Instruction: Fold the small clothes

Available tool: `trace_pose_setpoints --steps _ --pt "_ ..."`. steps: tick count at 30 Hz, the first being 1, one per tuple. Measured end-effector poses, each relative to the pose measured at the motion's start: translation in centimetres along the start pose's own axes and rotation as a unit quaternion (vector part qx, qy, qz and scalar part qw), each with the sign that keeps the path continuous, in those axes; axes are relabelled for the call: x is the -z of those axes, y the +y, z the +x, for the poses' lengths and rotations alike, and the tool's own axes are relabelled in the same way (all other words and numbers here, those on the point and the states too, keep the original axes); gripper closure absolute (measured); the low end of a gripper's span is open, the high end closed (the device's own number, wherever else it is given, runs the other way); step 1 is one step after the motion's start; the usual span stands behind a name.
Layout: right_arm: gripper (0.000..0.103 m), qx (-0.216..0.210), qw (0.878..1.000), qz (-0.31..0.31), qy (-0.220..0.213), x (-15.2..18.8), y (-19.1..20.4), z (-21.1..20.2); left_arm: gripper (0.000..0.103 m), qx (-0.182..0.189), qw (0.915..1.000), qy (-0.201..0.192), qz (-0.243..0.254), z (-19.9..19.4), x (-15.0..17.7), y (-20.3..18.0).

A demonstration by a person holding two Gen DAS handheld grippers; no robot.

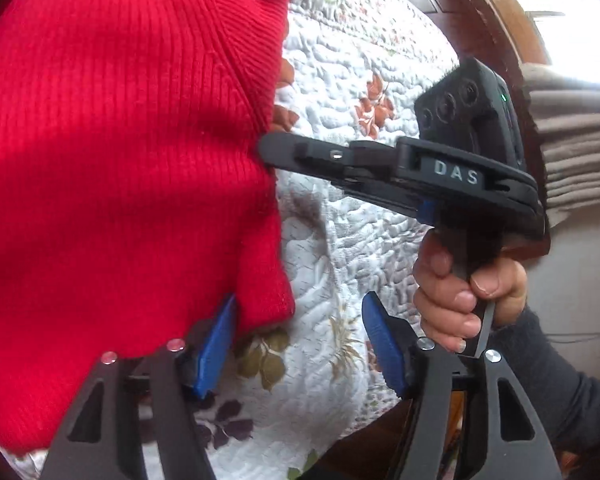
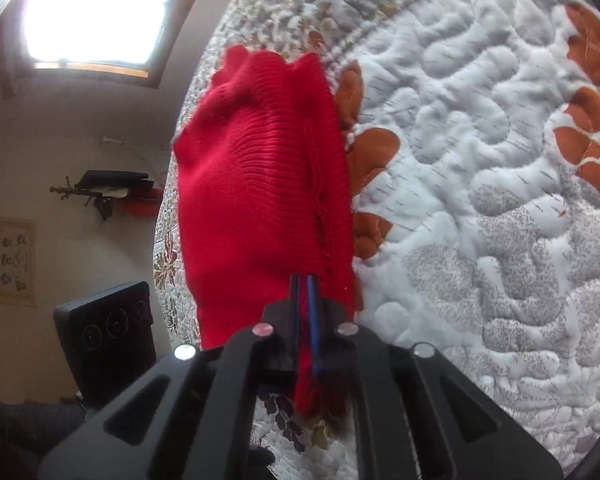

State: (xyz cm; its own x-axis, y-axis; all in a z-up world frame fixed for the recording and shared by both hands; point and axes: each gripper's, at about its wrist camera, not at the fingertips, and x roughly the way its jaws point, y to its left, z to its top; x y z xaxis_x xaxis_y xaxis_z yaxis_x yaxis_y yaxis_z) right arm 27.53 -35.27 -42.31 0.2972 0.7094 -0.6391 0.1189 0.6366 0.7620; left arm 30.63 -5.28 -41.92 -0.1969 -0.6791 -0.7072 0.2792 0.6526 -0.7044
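A red ribbed knit garment (image 1: 120, 152) hangs above the quilt and fills the left of the left wrist view. My left gripper (image 1: 300, 344) stands open below it. The left blue pad (image 1: 216, 344) touches the garment's lower corner, and the right pad (image 1: 384, 344) is clear of it. A hand (image 1: 460, 288) holds my right gripper (image 1: 268, 148), whose tip pinches the garment's right edge. In the right wrist view my right gripper (image 2: 305, 280) is shut on the red garment (image 2: 260, 184). Red fabric shows between its blue pads (image 2: 314, 320), and the rest dangles ahead.
A white quilted bedspread (image 2: 480, 184) with rust and olive leaf prints lies beneath. A dark wooden frame (image 1: 480, 20) borders it, with folded beige cloth (image 1: 580, 152) beside it. The left gripper's black camera box (image 2: 108, 332), a wall shelf (image 2: 108, 188) and a bright window (image 2: 92, 8) are to the left.
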Motion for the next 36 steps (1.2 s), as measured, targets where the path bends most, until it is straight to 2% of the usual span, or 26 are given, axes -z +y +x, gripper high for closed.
trace_pose_setpoints --steps 3,4,7,9,10,12,14,15,18,21,23,25,26,27,28,29,30,31,34,36 --pt "0.093 -0.015 1.0 -0.014 0.006 2.0 2.3 -1.1 0.033 0.012 0.9994 -0.031 -0.012 -3.9 2.3 0.6" --pt "0.093 -0.021 0.999 -0.02 0.018 2.8 2.9 -1.0 0.03 0.009 0.9989 -0.041 -0.02 -5.2 3.1 1.0" --pt "0.093 -0.021 0.998 -0.024 0.058 5.4 3.3 0.9 0.029 -0.01 0.9972 -0.053 -0.052 -8.1 5.0 3.0" --pt "0.093 -0.002 0.997 -0.015 0.074 5.9 2.5 2.4 0.029 -0.026 0.9943 -0.059 -0.085 -9.6 6.2 5.1" --pt "0.097 0.024 0.997 -0.014 0.075 5.7 1.6 3.0 0.029 -0.033 0.9923 -0.062 -0.102 -10.1 6.9 6.1" --pt "0.1 0.029 0.997 -0.001 0.07 5.3 1.1 3.0 0.029 -0.044 0.9874 -0.072 -0.134 -11.6 8.0 8.4" --pt "0.096 0.028 0.998 0.004 0.057 5.5 1.5 1.8 0.029 -0.048 0.982 -0.092 -0.157 -12.6 8.8 9.8" --pt "0.09 0.025 0.998 0.002 0.051 5.7 1.8 1.0 0.029 -0.048 0.9795 -0.103 -0.166 -13.2 9.0 10.6" --pt "0.084 0.001 0.999 0.001 0.047 6.6 2.8 -0.1 0.027 -0.053 0.9772 -0.117 -0.169 -14.1 8.2 11.9" --pt "0.077 -0.002 0.998 0.005 0.067 6.7 1.7 1.0 0.023 -0.035 0.9811 -0.109 -0.156 -13.2 6.2 13.1" --pt "0.08 0.01 0.997 0.018 0.076 6.0 0.4 2.3 0.021 -0.03 0.9847 -0.091 -0.146 -11.6 4.6 13.8" --pt "0.093 0.012 0.996 0.034 0.079 5.3 -1.1 2.2 0.021 -0.021 0.9875 -0.071 -0.139 -9.9 3.3 14.5" --pt "0.093 0.014 0.996 0.039 0.079 4.9 -1.5 1.8 0.02 -0.021 0.9881 -0.064 -0.138 -9.5 3.1 14.7" --pt "0.087 0.02 0.996 0.039 0.075 4.5 -1.6 1.1 0.019 -0.017 0.9891 -0.062 -0.133 -9.4 2.7 14.8" --pt "0.062 0.033 0.996 0.04 0.068 4.0 -1.6 -0.1 0.018 -0.005 0.9899 -0.065 -0.126 -9.3 2.4 14.8" --pt "0.052 0.026 0.997 0.043 0.061 3.6 -1.4 -1.1 0.017 0.011 0.9902 -0.069 -0.121 -9.7 2.3 14.9" --pt "0.038 0.016 0.997 0.046 0.056 3.1 -1.2 -2.1 0.017 0.029 0.9897 -0.069 -0.122 -9.8 2.2 15.0" --pt "0.03 0.011 0.998 0.044 0.05 2.4 -1.0 -3.1 0.017 0.046 0.9891 -0.067 -0.123 -9.8 2.0 15.3" --pt "0.02 -0.009 0.999 0.029 0.044 -1.0 -0.3 -4.3 0.017 0.105 0.9855 -0.056 -0.121 -9.1 1.9 15.7" --pt "0.02 -0.029 0.998 0.023 0.048 -3.6 -0.1 -3.6 0.018 0.13 0.9822 -0.047 -0.127 -8.3 2.1 16.1"
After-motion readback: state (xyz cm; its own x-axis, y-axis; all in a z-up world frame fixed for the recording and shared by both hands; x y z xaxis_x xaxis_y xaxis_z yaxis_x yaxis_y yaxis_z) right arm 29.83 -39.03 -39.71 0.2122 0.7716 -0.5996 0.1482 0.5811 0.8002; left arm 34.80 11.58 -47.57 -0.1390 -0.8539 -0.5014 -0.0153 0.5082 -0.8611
